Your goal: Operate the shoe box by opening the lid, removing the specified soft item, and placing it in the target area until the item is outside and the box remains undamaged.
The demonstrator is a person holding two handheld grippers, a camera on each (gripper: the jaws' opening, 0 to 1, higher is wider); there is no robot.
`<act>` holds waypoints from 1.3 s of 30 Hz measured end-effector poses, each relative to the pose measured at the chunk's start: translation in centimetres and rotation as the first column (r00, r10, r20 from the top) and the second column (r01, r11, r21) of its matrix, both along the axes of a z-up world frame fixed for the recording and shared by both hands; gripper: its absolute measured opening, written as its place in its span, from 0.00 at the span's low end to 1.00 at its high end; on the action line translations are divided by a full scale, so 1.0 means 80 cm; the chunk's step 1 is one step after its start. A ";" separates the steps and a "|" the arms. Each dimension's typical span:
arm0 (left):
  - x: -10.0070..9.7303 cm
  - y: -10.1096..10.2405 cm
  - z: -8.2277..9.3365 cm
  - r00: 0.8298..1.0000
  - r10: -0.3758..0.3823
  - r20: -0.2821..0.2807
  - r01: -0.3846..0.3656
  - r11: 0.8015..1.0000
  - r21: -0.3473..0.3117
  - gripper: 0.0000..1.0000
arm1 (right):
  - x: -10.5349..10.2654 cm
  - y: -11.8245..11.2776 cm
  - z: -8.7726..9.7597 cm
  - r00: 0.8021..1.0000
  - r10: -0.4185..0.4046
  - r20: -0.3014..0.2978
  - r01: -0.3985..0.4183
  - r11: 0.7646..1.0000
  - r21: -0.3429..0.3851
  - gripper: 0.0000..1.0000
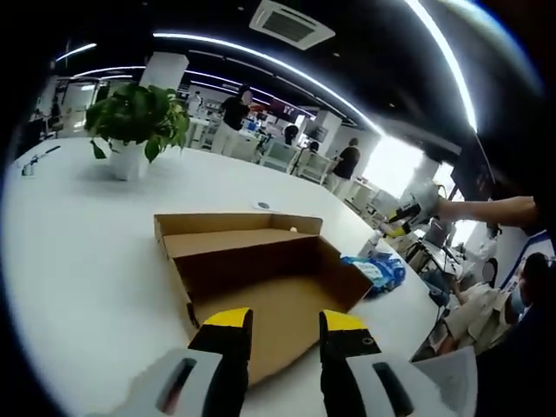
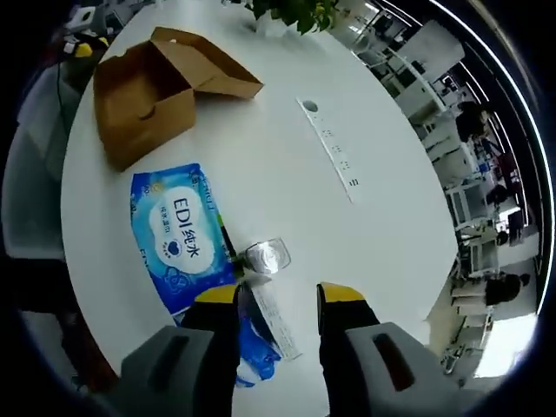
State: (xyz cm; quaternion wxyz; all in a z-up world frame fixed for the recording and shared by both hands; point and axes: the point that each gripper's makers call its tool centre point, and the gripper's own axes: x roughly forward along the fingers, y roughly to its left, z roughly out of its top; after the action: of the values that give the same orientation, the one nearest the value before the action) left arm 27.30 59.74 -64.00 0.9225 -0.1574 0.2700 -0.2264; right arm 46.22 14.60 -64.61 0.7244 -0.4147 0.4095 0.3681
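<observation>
So in the left gripper view our left gripper (image 1: 285, 323) has its yellow-tipped jaws spread apart with nothing between them, hanging just over the near edge of the shoe box (image 1: 261, 287). The box is plain brown cardboard, open, and looks empty inside from here, with its lid (image 1: 236, 225) flipped back on the far side, straight ahead of the jaws. Off to the right of the jaws, just past the box's right wall, we can see the blue soft pack (image 1: 377, 271) lying on the white table (image 1: 78, 252), so it's outside the box already. Further out, ahead and to the left, there's a potted plant (image 1: 137, 123), and beyond the table some people standing around in an open office. In the right gripper view our right gripper (image 2: 278, 300) is also released, jaws apart, sitting low over the near end of the soft pack (image 2: 182, 234), which is blue and white with "EDI" printed on it. Its clear crinkly end flap (image 2: 266, 257) sits right between the jaw tips, but we can't tell whether the jaws touch it. Ahead and left of the jaws, close beyond the pack, is the shoe box (image 2: 143, 95) with its lid (image 2: 213, 65) hanging open. A long white strip (image 2: 330, 149) is set in the table (image 2: 391, 226) ahead and to the right.
</observation>
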 end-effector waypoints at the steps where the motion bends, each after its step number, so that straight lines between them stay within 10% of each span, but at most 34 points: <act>1: 0.001 0.005 0.000 1.000 0.017 0.000 -0.017 1.000 0.005 0.31 | -0.002 -0.002 0.000 1.000 -0.018 -0.001 0.018 1.000 0.013 0.32; 6: 0.005 0.025 -0.004 0.997 0.077 0.002 -0.077 0.995 0.060 0.31 | -0.010 -0.011 0.001 0.986 -0.166 -0.024 0.168 0.976 0.140 0.32; 13: 0.004 0.049 -0.030 0.987 0.156 -0.047 -0.147 0.975 0.166 0.31 | -0.022 0.003 0.011 0.943 -0.322 -0.082 0.330 0.876 0.351 0.33; 22: 0.002 0.058 -0.060 0.959 0.257 -0.124 -0.241 0.962 0.127 0.31 | -0.046 0.034 0.009 0.906 -0.390 -0.163 0.416 0.759 0.500 0.34; 39: 0.005 0.053 -0.082 0.954 0.247 -0.172 -0.227 0.965 0.128 0.30 | -0.082 0.084 -0.005 0.906 -0.365 -0.214 0.421 0.727 0.542 0.34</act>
State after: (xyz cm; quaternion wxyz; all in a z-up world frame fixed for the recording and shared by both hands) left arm 27.71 63.97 -70.52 0.9207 -0.1597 0.3461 -0.0836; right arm 39.64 21.28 -65.05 0.8568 -0.0617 0.3900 0.3316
